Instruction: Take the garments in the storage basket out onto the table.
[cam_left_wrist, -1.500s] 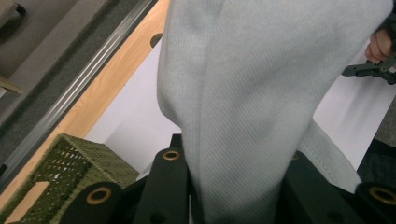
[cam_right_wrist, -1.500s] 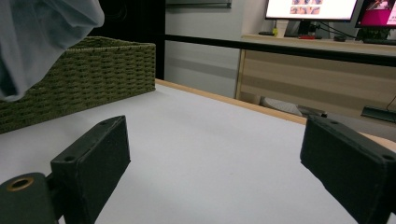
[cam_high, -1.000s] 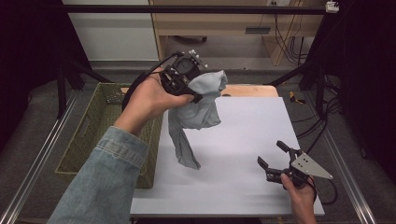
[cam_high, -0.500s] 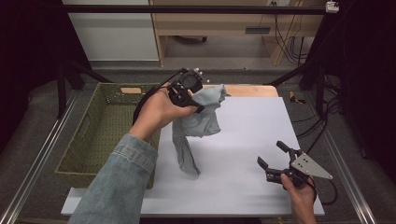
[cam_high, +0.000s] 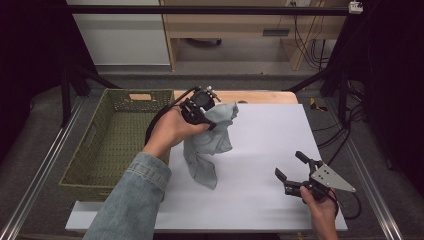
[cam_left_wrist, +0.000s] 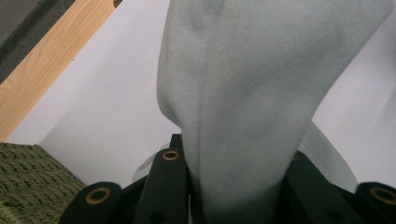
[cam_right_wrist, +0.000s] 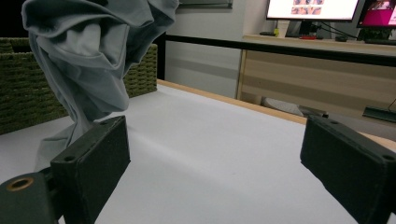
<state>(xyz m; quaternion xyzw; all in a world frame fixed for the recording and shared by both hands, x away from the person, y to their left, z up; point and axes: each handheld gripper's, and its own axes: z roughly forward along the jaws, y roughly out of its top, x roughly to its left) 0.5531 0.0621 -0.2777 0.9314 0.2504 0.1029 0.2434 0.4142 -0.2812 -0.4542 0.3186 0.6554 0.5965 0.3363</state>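
Observation:
A light grey garment (cam_high: 207, 145) hangs from my left gripper (cam_high: 206, 114), which is shut on its top above the table's left half. Its lower end rests crumpled on the white tabletop (cam_high: 270, 135). In the left gripper view the grey cloth (cam_left_wrist: 252, 93) rises between the two black jaws, which are pressed against it. My right gripper (cam_high: 291, 167) stands open near the table's front right, held by a hand, nothing between its fingers. From the right gripper view the garment (cam_right_wrist: 93, 60) hangs at the upper left, beyond the wide-apart jaws.
A green woven basket (cam_high: 90, 155) sits off the table's left edge, close to the left forearm in a denim sleeve (cam_high: 130, 205). A wooden strip (cam_high: 260, 96) borders the far edge. A wooden bench and cables lie beyond.
The left hand has lowered with the garment and drawn slightly nearer; more of the cloth's bottom now folds onto the tabletop. The right gripper has stayed where it was.

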